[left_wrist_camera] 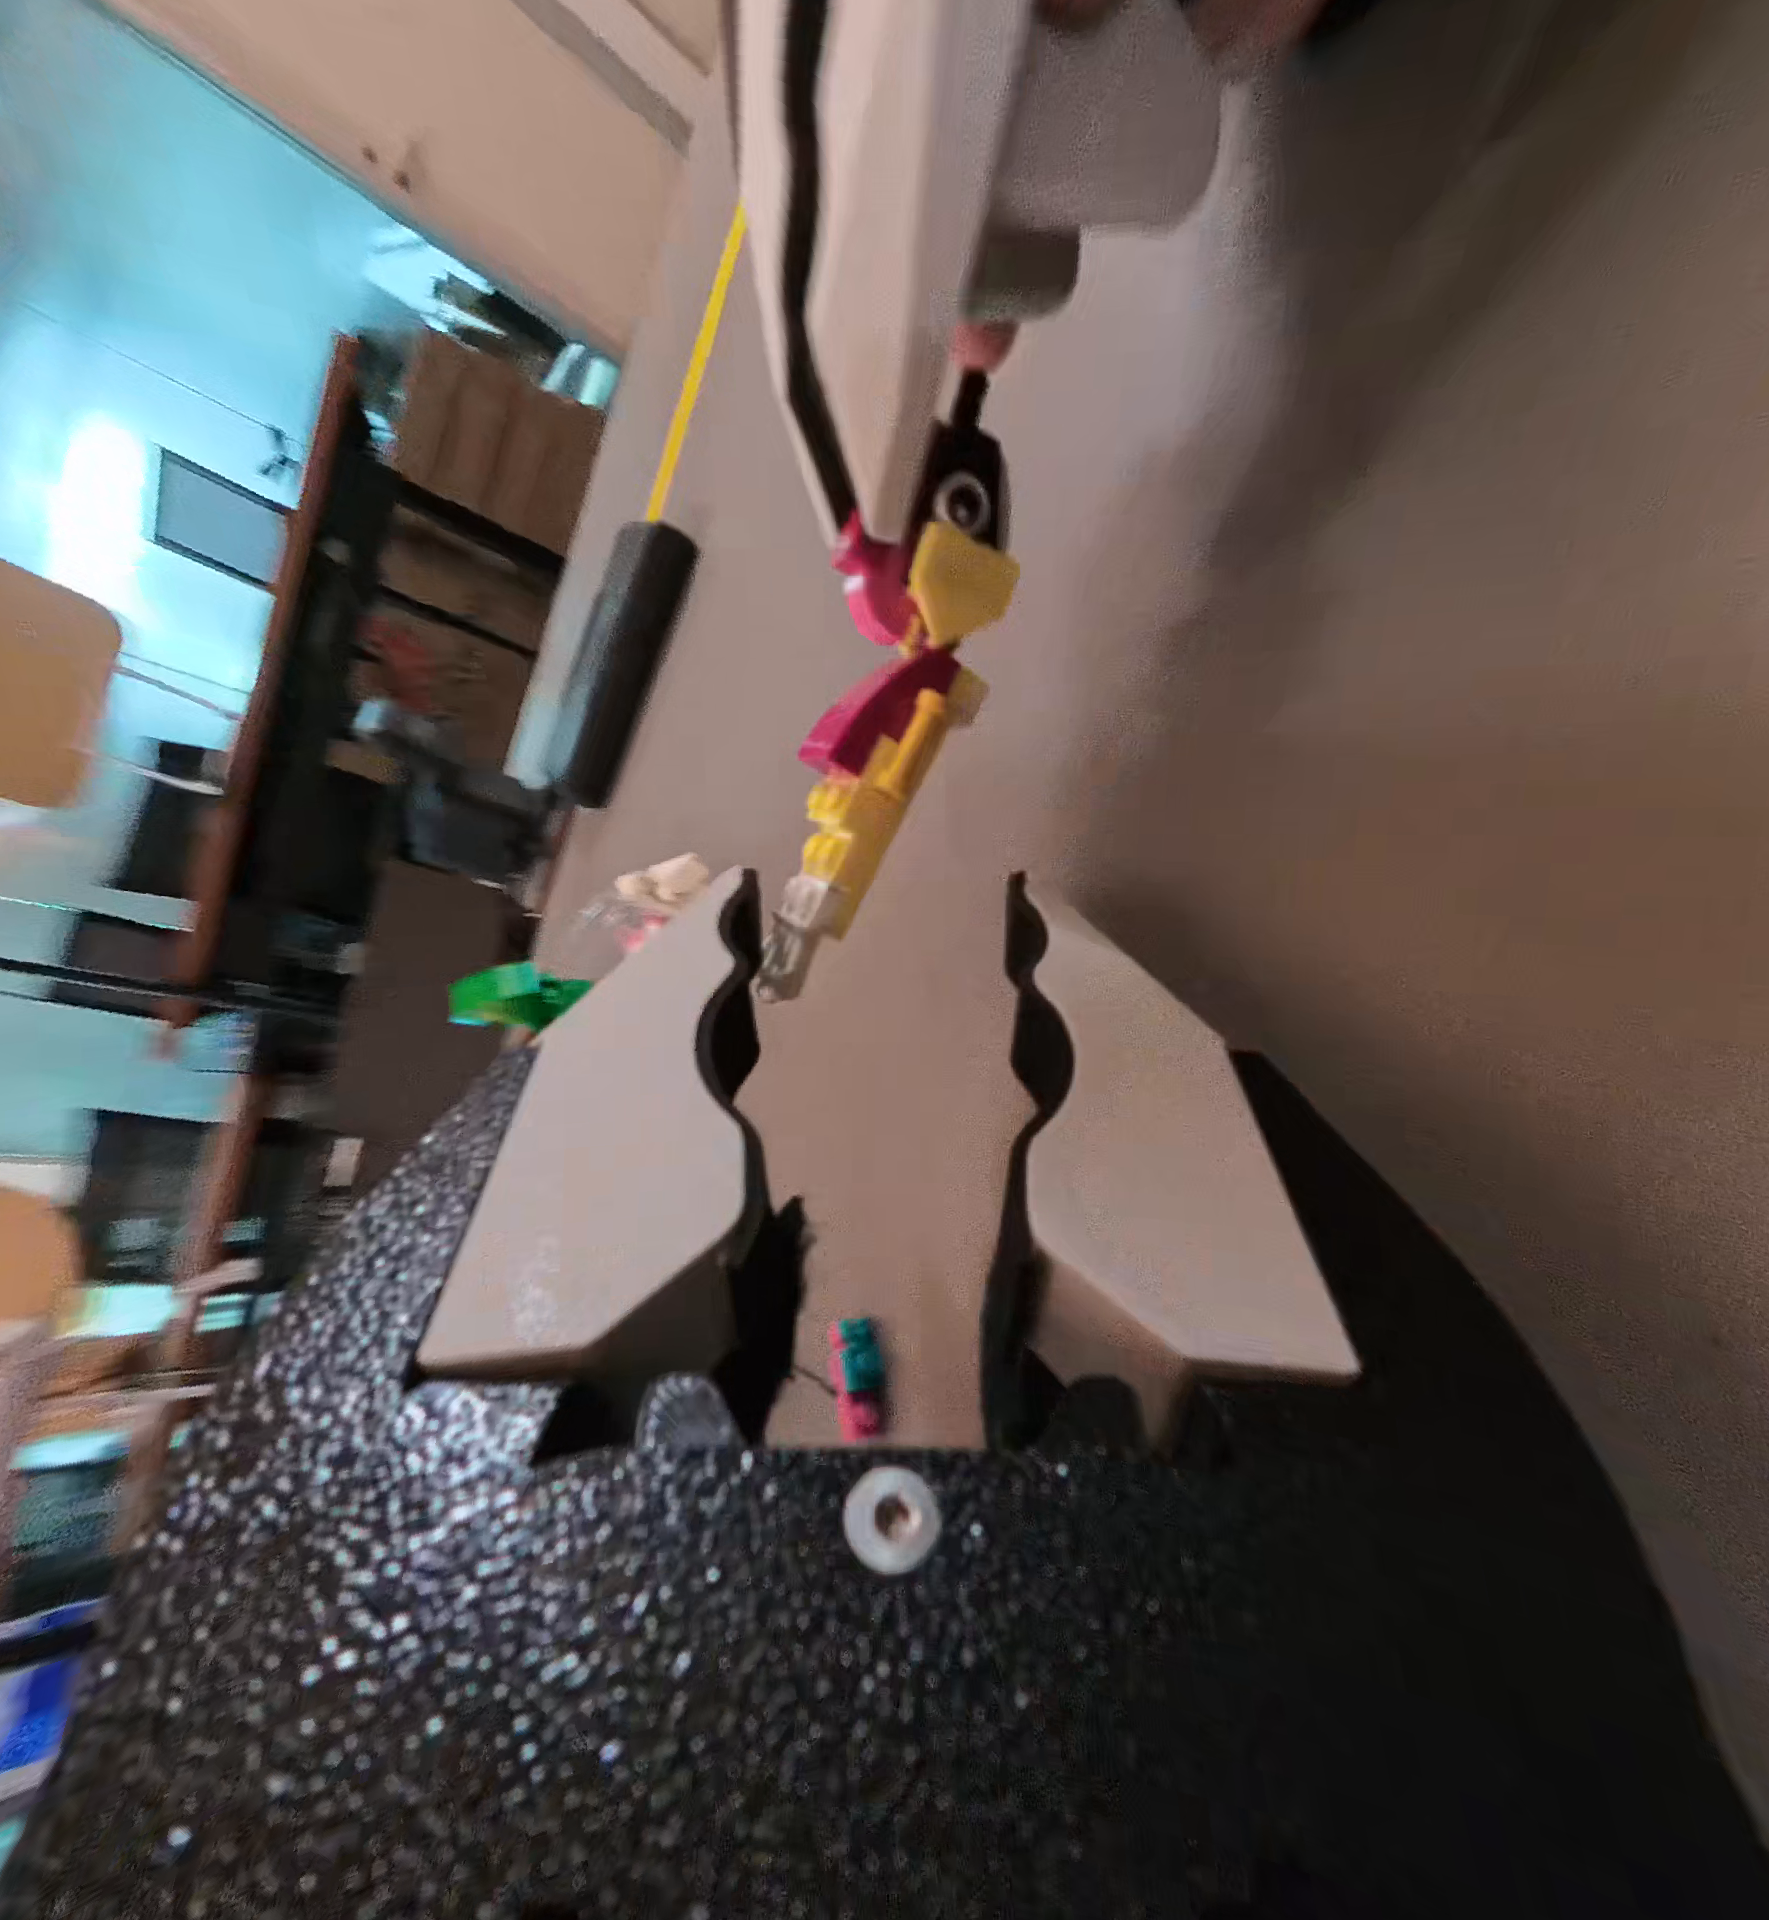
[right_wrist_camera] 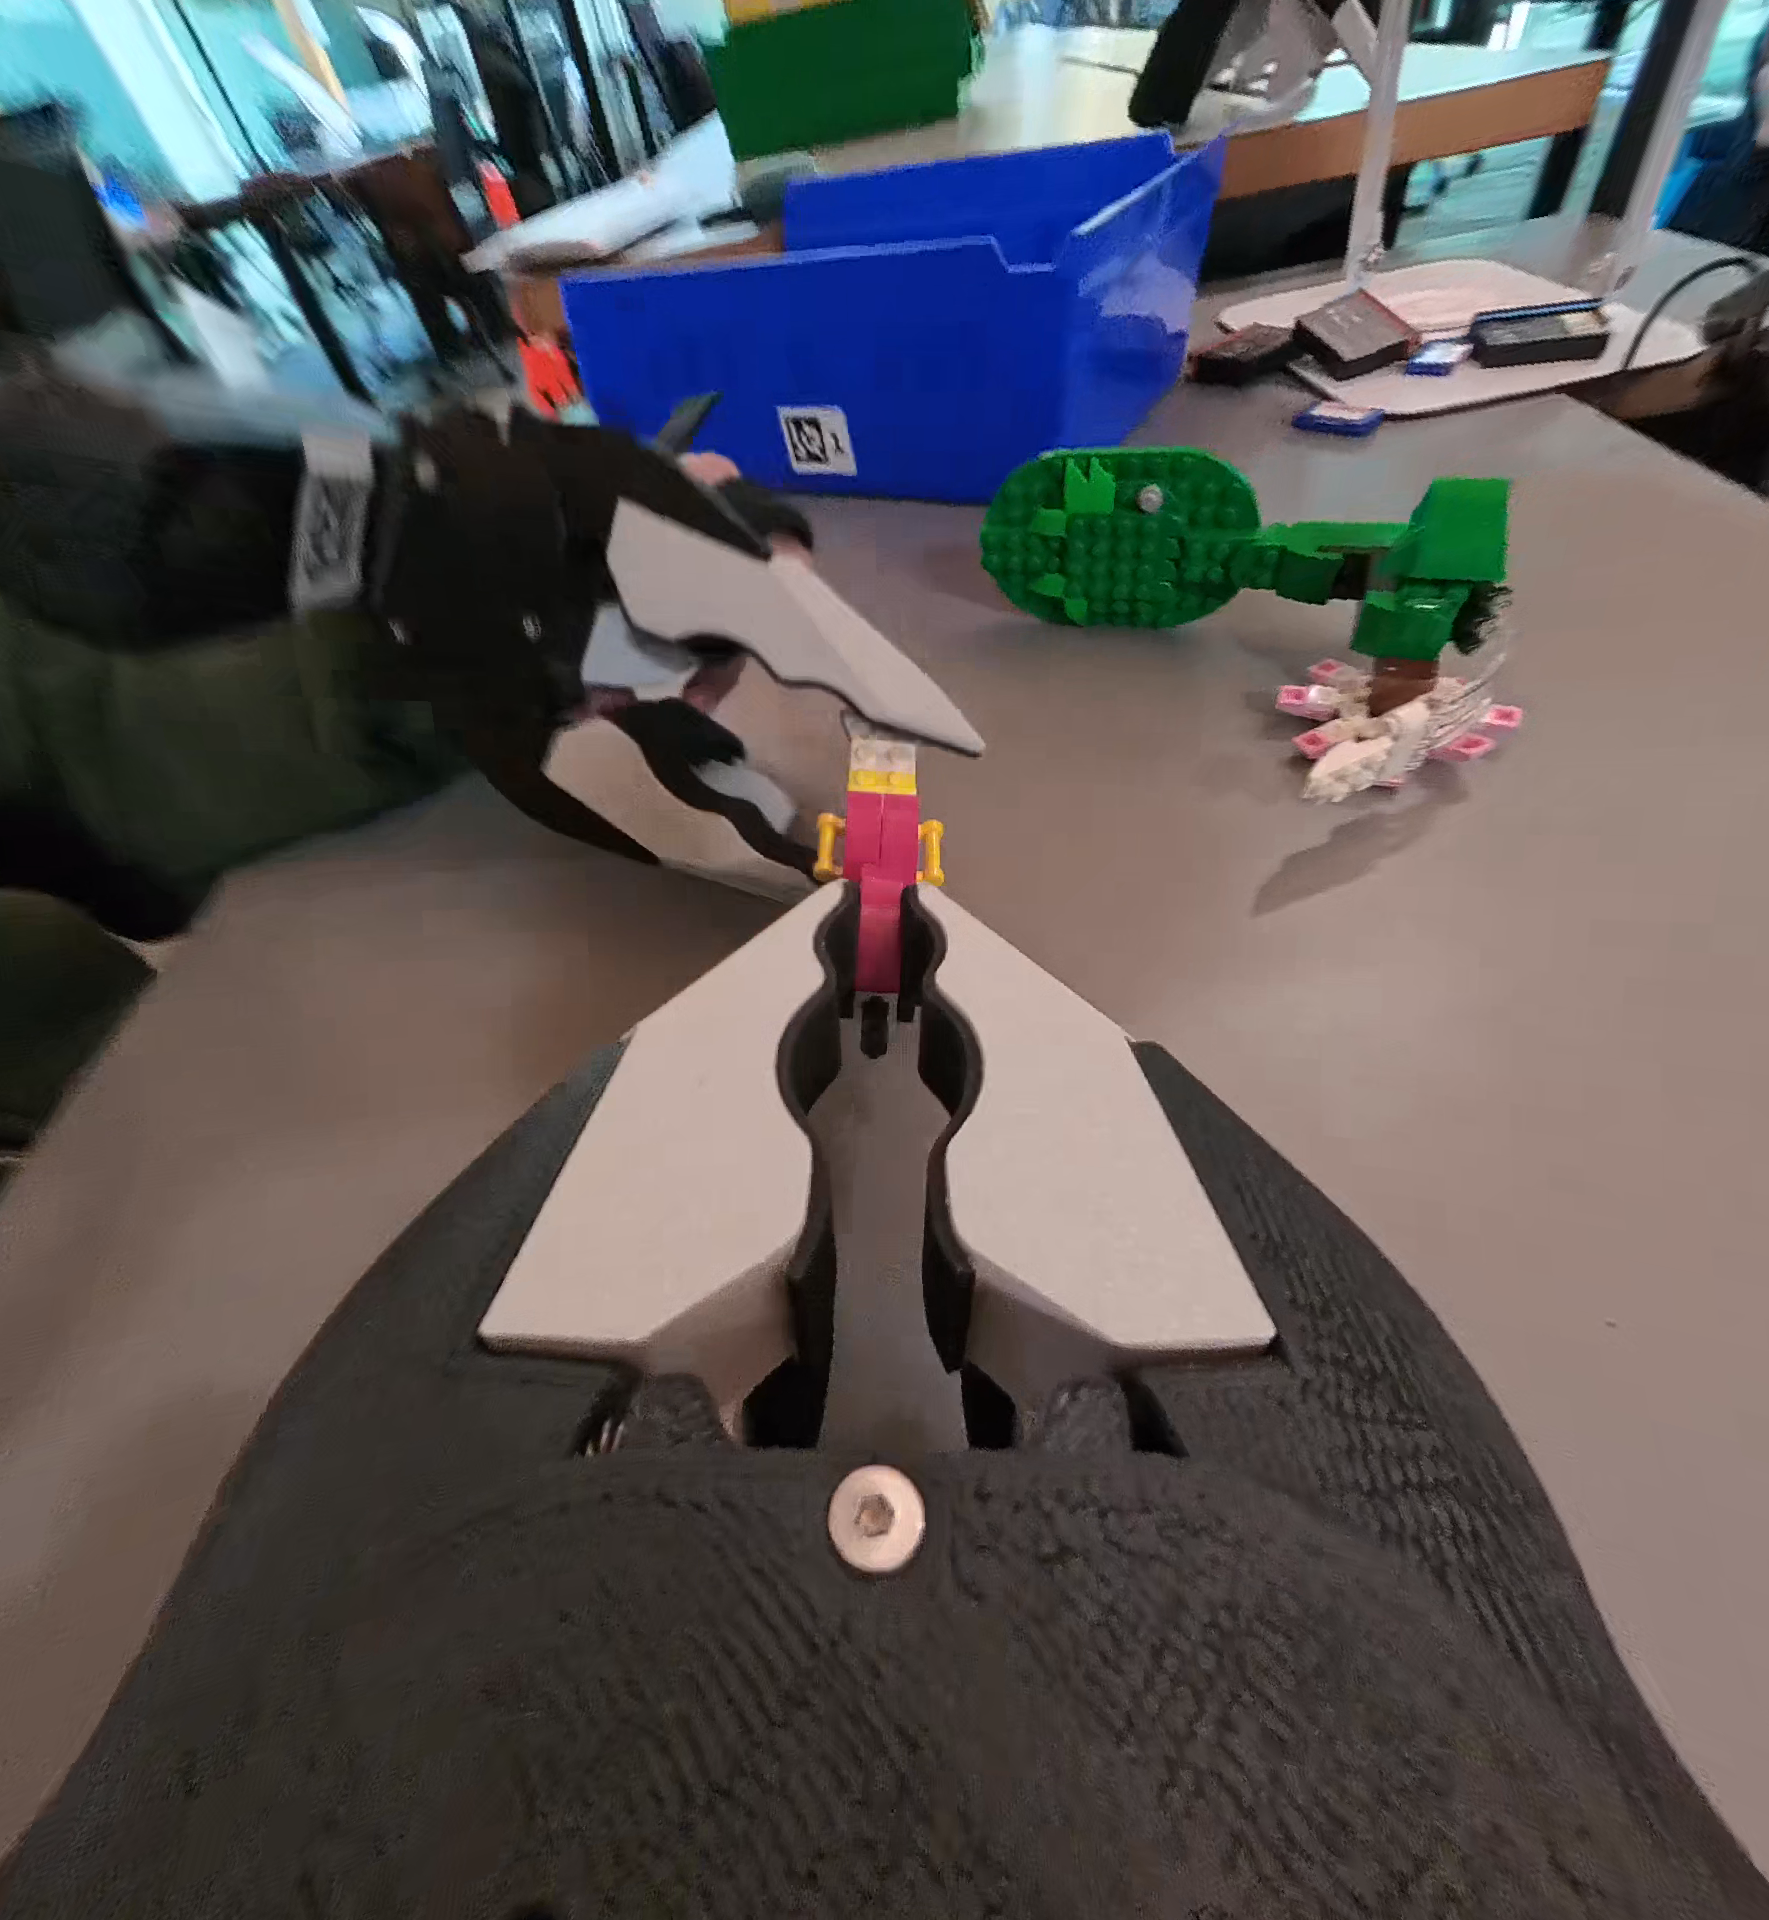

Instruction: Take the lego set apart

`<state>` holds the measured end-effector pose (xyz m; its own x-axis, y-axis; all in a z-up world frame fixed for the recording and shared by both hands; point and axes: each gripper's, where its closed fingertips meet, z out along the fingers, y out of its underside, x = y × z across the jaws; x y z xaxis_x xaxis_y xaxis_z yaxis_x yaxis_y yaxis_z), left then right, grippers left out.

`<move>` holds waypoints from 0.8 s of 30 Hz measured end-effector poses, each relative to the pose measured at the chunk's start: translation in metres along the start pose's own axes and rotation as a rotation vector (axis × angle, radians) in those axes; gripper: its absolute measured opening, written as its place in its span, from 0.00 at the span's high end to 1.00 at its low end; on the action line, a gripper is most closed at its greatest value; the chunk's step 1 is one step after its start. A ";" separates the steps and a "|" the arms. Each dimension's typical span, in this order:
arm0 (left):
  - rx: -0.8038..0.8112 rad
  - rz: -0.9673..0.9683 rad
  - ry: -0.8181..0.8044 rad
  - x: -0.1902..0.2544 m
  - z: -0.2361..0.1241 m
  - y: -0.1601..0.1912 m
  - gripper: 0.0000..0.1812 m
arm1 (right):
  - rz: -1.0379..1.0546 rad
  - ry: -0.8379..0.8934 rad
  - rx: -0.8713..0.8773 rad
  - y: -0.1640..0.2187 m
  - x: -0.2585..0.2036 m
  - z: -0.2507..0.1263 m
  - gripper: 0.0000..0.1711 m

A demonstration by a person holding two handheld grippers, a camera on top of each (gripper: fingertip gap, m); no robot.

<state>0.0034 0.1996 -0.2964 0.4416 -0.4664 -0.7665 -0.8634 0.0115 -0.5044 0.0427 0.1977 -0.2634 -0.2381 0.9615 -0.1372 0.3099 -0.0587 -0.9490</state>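
The right gripper (right_wrist_camera: 875, 935) has its jaws clamped on the magenta head end of a small magenta-and-yellow plastic brick figure (right_wrist_camera: 880, 842). The left gripper (left_wrist_camera: 885, 935) jaws stand wide, the figure's clear tip (left_wrist_camera: 795, 935) just inside their mouth. Light, stiff and probably brittle at its joints, it looks best pinched at that clear-and-yellow end.

A slim magenta-and-yellow lego figure (right_wrist_camera: 882, 862), clear-tipped at one end, is hanging in the air. A green lego tree (right_wrist_camera: 1264, 556) is lying toppled on the worktop (right_wrist_camera: 1482, 1039), its pink-and-white blossoms (right_wrist_camera: 1399, 727) touching the surface.
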 end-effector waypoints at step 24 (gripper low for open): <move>-0.138 0.784 -0.228 0.004 0.006 -0.002 0.97 | -0.369 0.177 -0.213 0.016 -0.016 0.020 0.84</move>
<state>0.0085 0.2026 -0.3007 -0.2750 -0.1769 -0.9450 -0.9572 0.1430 0.2518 0.0333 0.1762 -0.2825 -0.2130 0.9399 0.2670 0.4202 0.3348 -0.8434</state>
